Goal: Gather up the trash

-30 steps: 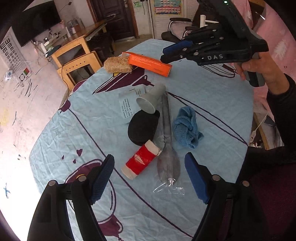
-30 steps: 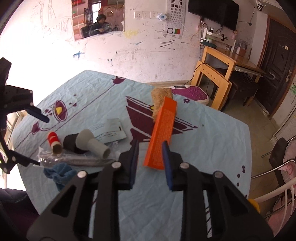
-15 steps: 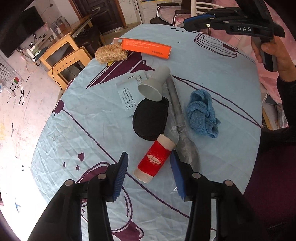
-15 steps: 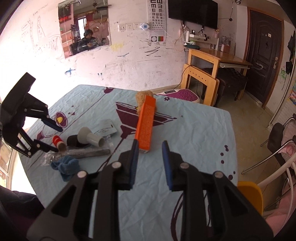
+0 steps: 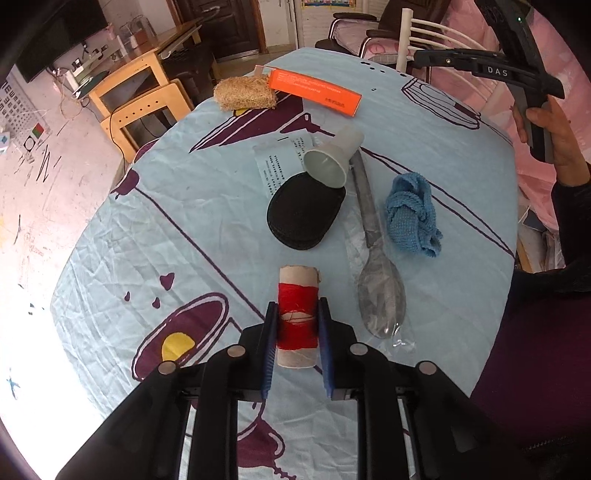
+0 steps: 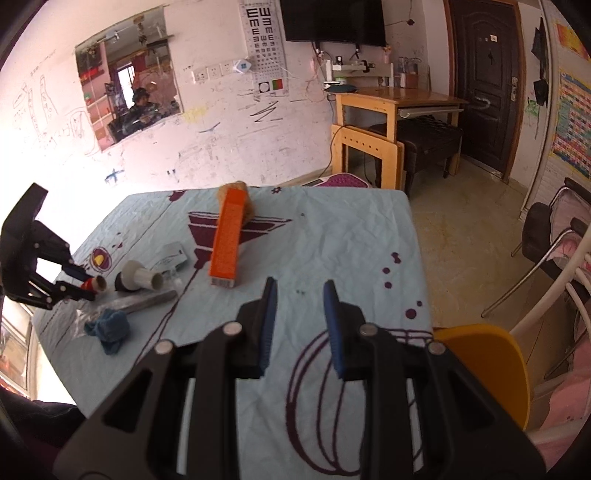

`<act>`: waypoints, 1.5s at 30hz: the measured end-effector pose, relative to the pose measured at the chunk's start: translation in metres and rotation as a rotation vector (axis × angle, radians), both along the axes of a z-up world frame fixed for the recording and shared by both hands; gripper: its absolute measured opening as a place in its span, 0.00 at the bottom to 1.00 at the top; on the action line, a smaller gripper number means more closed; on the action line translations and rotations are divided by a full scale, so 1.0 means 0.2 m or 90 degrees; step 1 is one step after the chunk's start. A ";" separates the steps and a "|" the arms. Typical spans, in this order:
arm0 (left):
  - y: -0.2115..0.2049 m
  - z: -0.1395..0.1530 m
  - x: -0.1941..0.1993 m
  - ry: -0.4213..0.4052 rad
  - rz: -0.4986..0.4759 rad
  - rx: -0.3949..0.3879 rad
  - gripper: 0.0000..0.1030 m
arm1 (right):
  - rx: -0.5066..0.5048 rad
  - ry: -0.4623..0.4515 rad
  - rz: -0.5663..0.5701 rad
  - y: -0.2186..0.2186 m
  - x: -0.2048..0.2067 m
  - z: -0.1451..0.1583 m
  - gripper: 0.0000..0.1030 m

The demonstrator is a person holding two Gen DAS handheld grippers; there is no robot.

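Observation:
A cardboard spool of red thread (image 5: pixel 298 286) lies on the light-blue tablecloth (image 5: pixel 166 229), and my left gripper (image 5: pixel 297 312) is shut on it, blue pads pressing both sides. The right wrist view shows the same grip at far left, the left gripper (image 6: pixel 86 286) on the spool (image 6: pixel 96 283). Beyond the spool lie a black pouch (image 5: pixel 303 210), a white plastic cup (image 5: pixel 332 158), a printed leaflet (image 5: pixel 275 162), a wrapped spoon (image 5: pixel 380 288), a blue cloth (image 5: pixel 413 218), an orange box (image 5: pixel 314 92) and a straw-coloured scrubber (image 5: pixel 243 94). My right gripper (image 6: pixel 300 291) hovers open and empty over the table's near right corner.
A person's hand (image 5: pixel 554 125) carries the right gripper at the table's far right. A yellow chair (image 6: pixel 480 362) stands against the table's right edge. A wooden desk (image 6: pixel 391 103) and a dark door (image 6: pixel 484 81) are behind. A white chair back (image 5: pixel 424 29) is past the far edge.
My left gripper has closed from wide open onto the red thread spool. The right gripper has swung away from the orange box toward the table's right side and rolled.

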State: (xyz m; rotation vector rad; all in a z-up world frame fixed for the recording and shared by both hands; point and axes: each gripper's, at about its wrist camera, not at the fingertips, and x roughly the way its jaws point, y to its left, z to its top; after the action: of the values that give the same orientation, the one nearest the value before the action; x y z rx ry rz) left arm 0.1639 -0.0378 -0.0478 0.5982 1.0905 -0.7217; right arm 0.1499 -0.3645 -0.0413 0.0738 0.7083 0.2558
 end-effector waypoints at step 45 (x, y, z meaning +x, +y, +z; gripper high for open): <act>-1.72 0.27 -0.01 -0.032 -0.145 -0.130 0.17 | 0.068 -0.052 -0.170 -0.86 -0.23 -0.39 0.68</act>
State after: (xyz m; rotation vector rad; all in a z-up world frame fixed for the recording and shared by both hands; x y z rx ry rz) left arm 0.1620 -0.3811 0.0070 0.5673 0.8974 -0.9979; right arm 0.1037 -0.5356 -0.1189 0.2564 0.5960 0.0404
